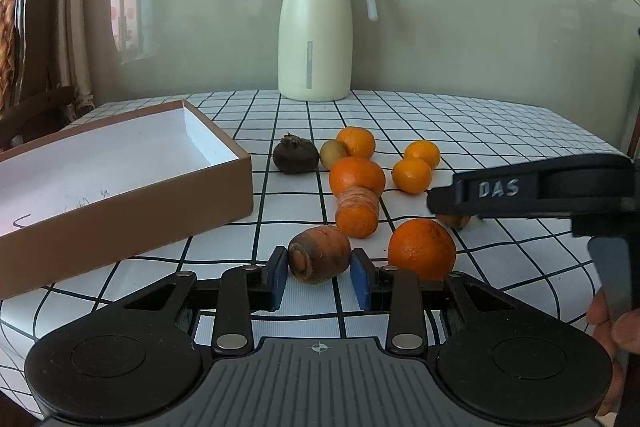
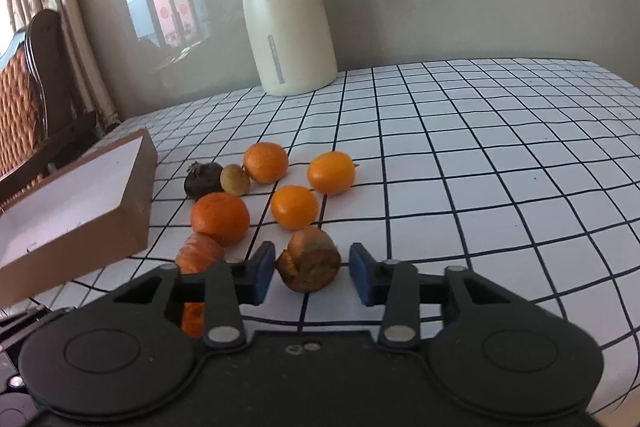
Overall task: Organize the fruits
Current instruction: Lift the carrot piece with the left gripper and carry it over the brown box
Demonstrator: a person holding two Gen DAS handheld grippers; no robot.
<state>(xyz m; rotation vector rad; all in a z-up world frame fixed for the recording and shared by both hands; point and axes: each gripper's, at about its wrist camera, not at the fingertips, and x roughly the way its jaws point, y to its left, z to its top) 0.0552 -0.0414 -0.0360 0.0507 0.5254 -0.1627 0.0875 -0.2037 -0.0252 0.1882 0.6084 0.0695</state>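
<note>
Several oranges (image 1: 357, 175), carrot pieces, a kiwi (image 1: 333, 153) and a dark beet (image 1: 296, 155) lie on the checked tablecloth. My left gripper (image 1: 320, 277) is open, its blue pads on either side of a brownish carrot stub (image 1: 319, 259); a gap shows at each side. A big orange (image 1: 422, 247) lies just right of it. My right gripper (image 2: 312, 277) is open around another carrot stub (image 2: 309, 259), pads apart from it. An open brown box (image 1: 120, 163) with a white inside stands at the left; it also shows in the right wrist view (image 2: 80, 203).
A cream thermos jug (image 1: 316, 31) stands at the back of the table by the wall. The right gripper's black body (image 1: 532, 191) reaches in from the right in the left wrist view. A wooden chair (image 2: 36, 83) stands beyond the table's left edge.
</note>
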